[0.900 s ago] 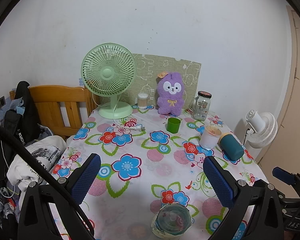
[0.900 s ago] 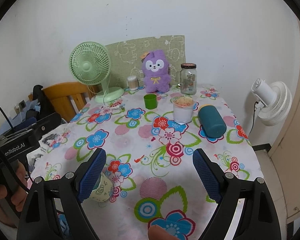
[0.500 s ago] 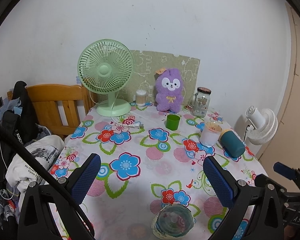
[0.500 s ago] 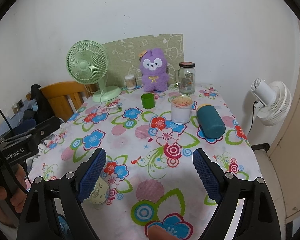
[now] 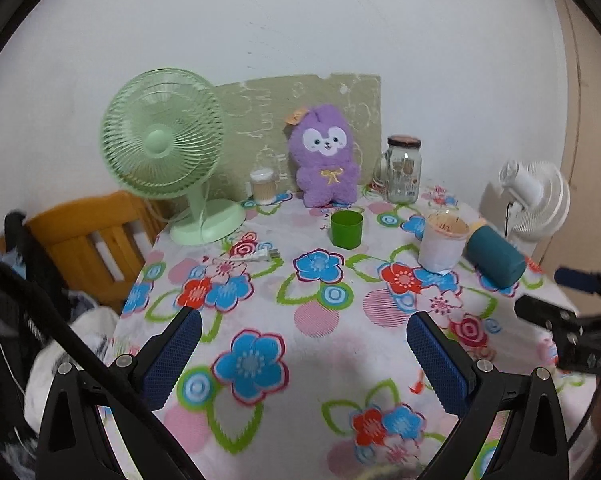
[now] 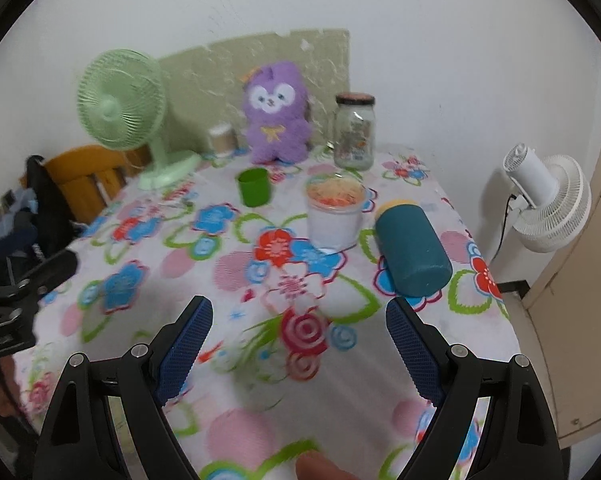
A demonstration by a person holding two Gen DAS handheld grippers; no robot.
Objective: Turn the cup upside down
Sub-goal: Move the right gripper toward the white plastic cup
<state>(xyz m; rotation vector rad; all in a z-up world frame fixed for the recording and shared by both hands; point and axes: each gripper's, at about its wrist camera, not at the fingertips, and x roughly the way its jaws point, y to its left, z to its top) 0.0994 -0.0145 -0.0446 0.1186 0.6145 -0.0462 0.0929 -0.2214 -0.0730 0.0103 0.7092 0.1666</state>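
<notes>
**Both grippers spread wide and empty above the near table; green cup upright, untouched, far centre**

Left gripper [image 5: 303, 354]: blue-padded fingers [image 5: 171, 358] stand wide apart, nothing between them, poised over the near part of the flowered tablecloth [image 5: 324, 320]. Right gripper [image 6: 299, 346]: likewise spread wide with nothing held, its pads [image 6: 414, 354] over the near cloth. A fingertip of the person shows at the bottom edge of the right wrist view. Both views are somewhat blurred.

Mid-table, right side: a teal cylinder [image 6: 410, 250] lies on its side, near the table's right edge. Just beside it to the left stands a white tub [image 6: 334, 214], upright and open-topped, with orange and pale contents that cannot be identified.

Farther back, near the table's centre line, the green cup [image 6: 253, 187] stands upright, mouth up, apart from the tub and clear of both grippers. In the left wrist view it [image 5: 346, 229] sits just in front of the plush toy. A white plug [image 5: 252, 256] on a cord lies on the cloth left of the cup.

Back row, against the wall: a pale green desk fan [image 5: 168, 152] at left, a small lidded container [image 5: 263, 186], a purple plush toy [image 5: 326, 158] and a clear glass jar [image 5: 402, 170] with a dark lid. A green patterned board [image 5: 260, 116] leans behind them.

Off the table: a wooden chair [image 5: 92, 240] at left, a white fan [image 6: 548, 200] at right.
</notes>
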